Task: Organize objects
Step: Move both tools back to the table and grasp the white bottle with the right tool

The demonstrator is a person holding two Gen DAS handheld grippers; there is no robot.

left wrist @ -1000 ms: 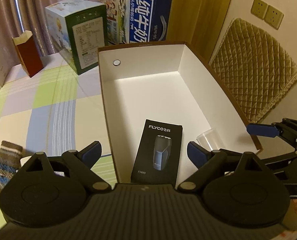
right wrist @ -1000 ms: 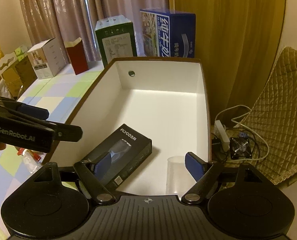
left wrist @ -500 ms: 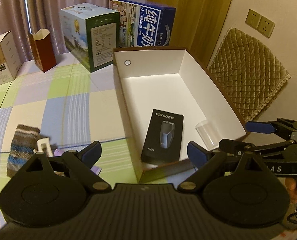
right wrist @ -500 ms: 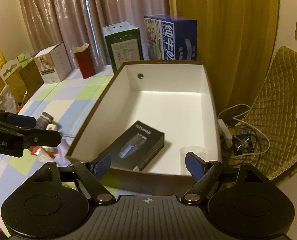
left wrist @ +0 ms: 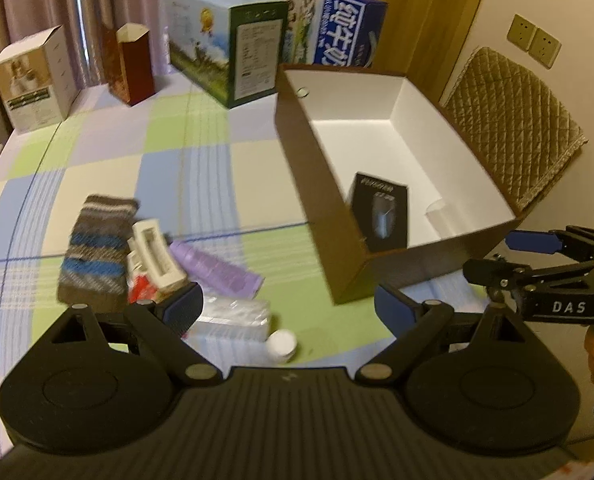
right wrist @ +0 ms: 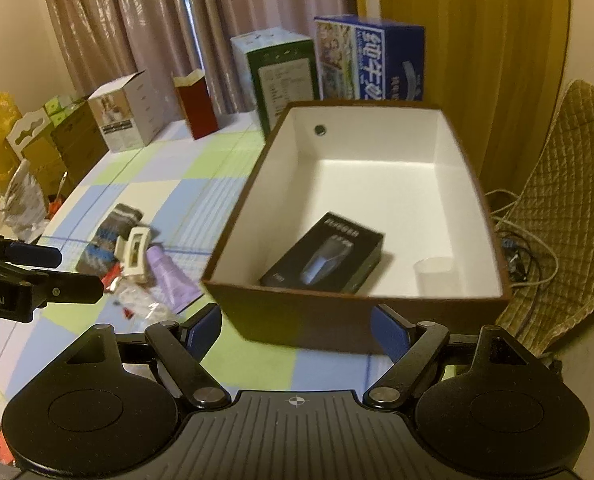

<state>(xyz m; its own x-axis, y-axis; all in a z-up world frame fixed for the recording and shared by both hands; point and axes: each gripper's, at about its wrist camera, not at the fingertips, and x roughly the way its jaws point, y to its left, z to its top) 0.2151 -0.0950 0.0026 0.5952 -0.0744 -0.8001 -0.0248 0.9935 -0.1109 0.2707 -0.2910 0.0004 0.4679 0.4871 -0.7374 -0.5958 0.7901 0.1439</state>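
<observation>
A brown box with white inside [left wrist: 377, 80] [right wrist: 337, 304] holds a black shaver carton [left wrist: 379, 210] [right wrist: 325, 256] and a clear plastic cup [left wrist: 437, 216] [right wrist: 433, 272]. On the checked cloth to its left lie a striped sock [left wrist: 97, 248] [right wrist: 109, 236], a cream hair clip [left wrist: 155, 254] [right wrist: 133, 250], a purple tube [left wrist: 217, 272] [right wrist: 169, 276], a clear packet [left wrist: 233, 320] and a white cap [left wrist: 281, 343]. My left gripper [left wrist: 289, 308] is open and empty above these items. My right gripper [right wrist: 297, 328] is open and empty before the box's near wall.
Cartons stand along the table's far edge: a blue milk case [left wrist: 337, 32], a green-and-white box [left wrist: 233, 56], a red open carton [left wrist: 131, 64], a white box [left wrist: 33, 76]. A quilted chair [right wrist: 557, 216] and cables [right wrist: 517, 240] are to the right of the table.
Both grippers have drawn back out of the box and toward me. The left one has swung left, bringing the pile of loose items into view. Both stay open and empty.
</observation>
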